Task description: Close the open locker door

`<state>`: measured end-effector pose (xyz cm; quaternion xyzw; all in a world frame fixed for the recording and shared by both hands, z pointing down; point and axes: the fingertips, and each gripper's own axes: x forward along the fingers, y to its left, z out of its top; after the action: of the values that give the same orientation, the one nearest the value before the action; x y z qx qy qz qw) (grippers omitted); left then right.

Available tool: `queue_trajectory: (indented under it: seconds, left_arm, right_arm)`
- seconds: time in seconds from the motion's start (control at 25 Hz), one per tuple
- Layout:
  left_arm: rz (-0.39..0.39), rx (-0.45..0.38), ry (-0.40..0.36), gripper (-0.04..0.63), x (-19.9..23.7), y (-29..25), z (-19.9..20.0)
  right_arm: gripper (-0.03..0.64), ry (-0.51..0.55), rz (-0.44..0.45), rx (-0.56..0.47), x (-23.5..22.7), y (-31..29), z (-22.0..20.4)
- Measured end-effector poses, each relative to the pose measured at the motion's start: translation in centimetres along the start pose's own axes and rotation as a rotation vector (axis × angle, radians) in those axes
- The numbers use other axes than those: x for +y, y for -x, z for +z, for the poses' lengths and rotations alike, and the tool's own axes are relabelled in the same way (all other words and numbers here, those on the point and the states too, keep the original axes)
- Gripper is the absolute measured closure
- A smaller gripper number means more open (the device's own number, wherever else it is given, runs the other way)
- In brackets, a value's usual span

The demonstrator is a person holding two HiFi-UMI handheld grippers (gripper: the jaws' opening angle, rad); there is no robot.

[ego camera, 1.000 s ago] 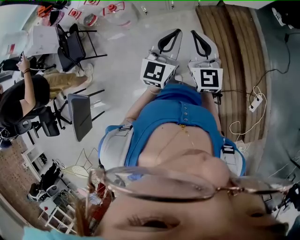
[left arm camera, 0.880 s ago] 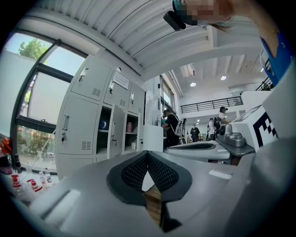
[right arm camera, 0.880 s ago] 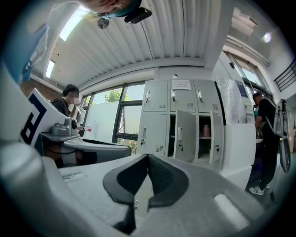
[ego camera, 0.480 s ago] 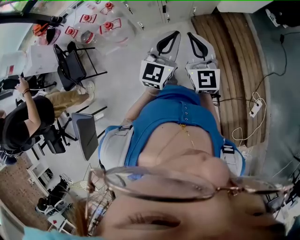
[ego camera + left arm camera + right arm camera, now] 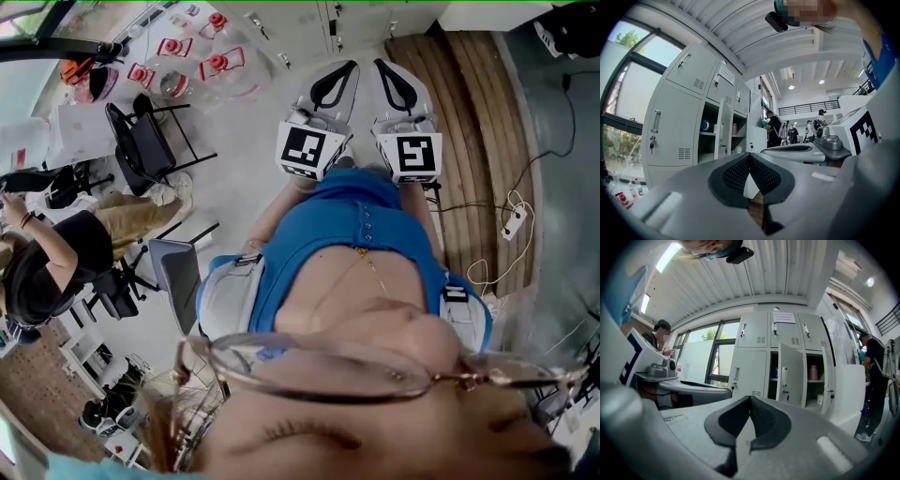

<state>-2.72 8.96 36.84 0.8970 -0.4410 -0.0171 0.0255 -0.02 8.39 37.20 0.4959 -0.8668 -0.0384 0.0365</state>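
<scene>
The open locker door (image 5: 791,375) stands upright, its long axis vertical, well ahead of the right gripper (image 5: 750,399) and a little right of its jaw line. From the left gripper (image 5: 749,157) the same door lies ahead and to the left, so we judge the two grippers are toed in toward each other and the door sits roughly between their lines. Its handle (image 5: 783,375) shows on the door's left edge, which seems swung out toward us, with the hinge on the far, right edge, though we cannot be sure. Just right of the door a pink bottle (image 5: 813,372) stands in an open compartment, and farther right hangs a white panel (image 5: 843,390), perhaps a second door. Both grippers ride side by side near our body, neither clearly nearer. Each has its jaws pressed together with nothing between them, so we would push the handle edge with closed tips.
</scene>
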Motion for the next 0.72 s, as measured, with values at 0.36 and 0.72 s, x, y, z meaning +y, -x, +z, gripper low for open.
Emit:
queue_trajectory:
  seconds: [0.36,0.72]
  left_arm:
    - [0.001,0.025,-0.013,0.598,2.7,-1.1,-0.8]
    - [0.040,0.037,0.010,0.598,5.9,-6.3,-1.6]
  right_arm:
    - [0.615,-0.023,0.007,0.023,-0.2,-2.6,-0.6]
    - [0.615,-0.028,0.055,0.032,-3.5,-7.6,-1.7]
